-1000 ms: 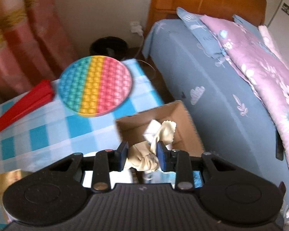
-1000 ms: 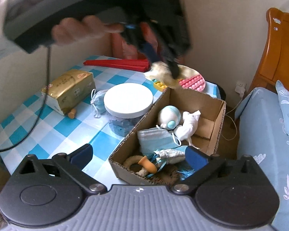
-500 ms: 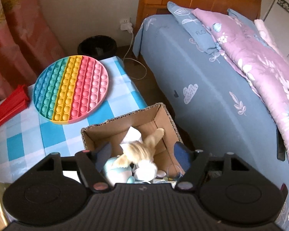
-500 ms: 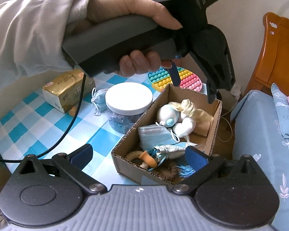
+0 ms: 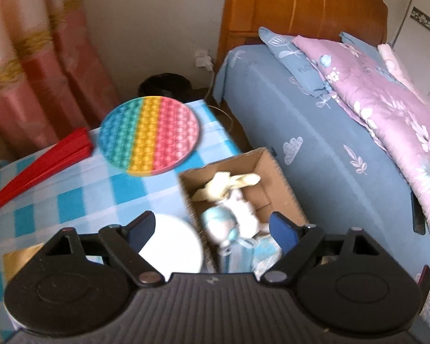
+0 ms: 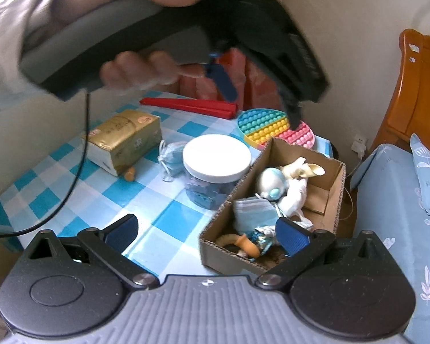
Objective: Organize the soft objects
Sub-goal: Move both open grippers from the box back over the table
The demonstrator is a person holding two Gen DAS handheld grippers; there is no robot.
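Cream plush [image 5: 226, 185] in box [image 5: 275, 169], beyond spread jaws (empty)

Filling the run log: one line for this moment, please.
left claw: open, empty, above box | right claw: open, empty | cream plush toy: in cardboard box | blue pouch: on table

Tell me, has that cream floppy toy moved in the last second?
Yes. The cream toy was clamped in the left gripper above the cardboard box; it now lies inside the box's far end, with the jaws open.
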